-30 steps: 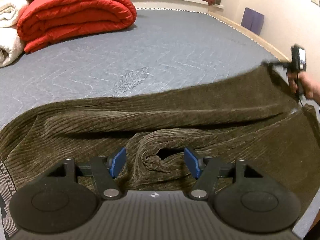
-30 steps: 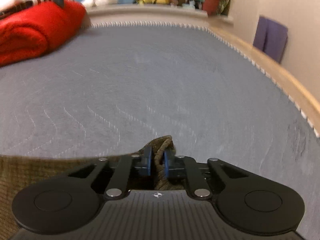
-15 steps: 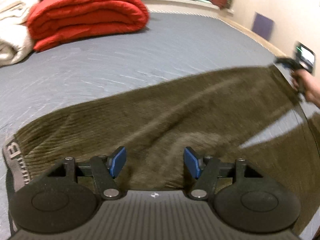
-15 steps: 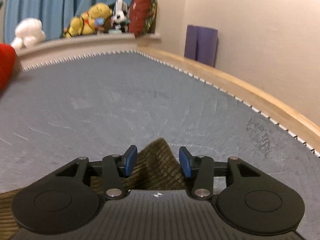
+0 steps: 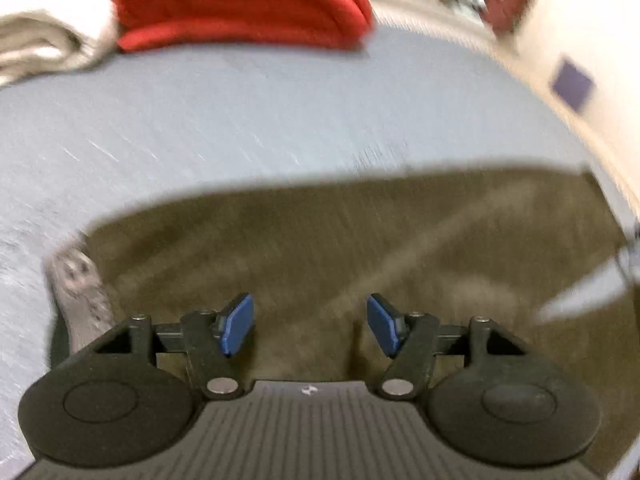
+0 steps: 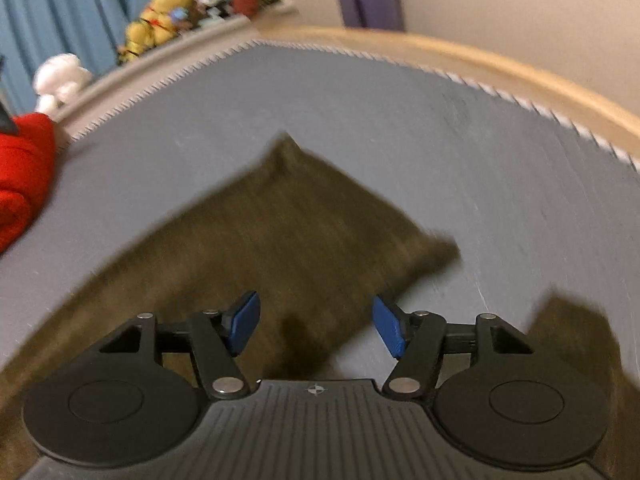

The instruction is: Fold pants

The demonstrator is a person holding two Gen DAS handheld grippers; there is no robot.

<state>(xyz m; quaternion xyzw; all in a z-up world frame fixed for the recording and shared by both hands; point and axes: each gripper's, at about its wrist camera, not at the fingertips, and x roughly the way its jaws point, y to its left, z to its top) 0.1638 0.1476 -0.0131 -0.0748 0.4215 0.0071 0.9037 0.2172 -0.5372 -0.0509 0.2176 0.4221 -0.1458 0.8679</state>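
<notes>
grey bed (image 5: pixel 248 120) carries one pair of olive pants (image 5: pixel 360 248), spread flat under both my tools. my left tool (image 5: pixel 310 323) hangs open, gripping nothing; only its view shows the waistband (image 5: pixel 78 284). my right tool (image 6: pixel 316 326) has just been opening, nothing between its pads; only its view shows two leg ends (image 6: pixel 304 216).

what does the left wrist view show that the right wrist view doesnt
Only the left wrist view shows the grey waistband, the folded white blanket and the open left gripper.
Only the right wrist view shows the pant leg hem lying flat, the blue curtain, and the right gripper, whose jaws have just been opening with nothing clamped.
Both show the olive corduroy pants, grey bed and red quilt.
</notes>
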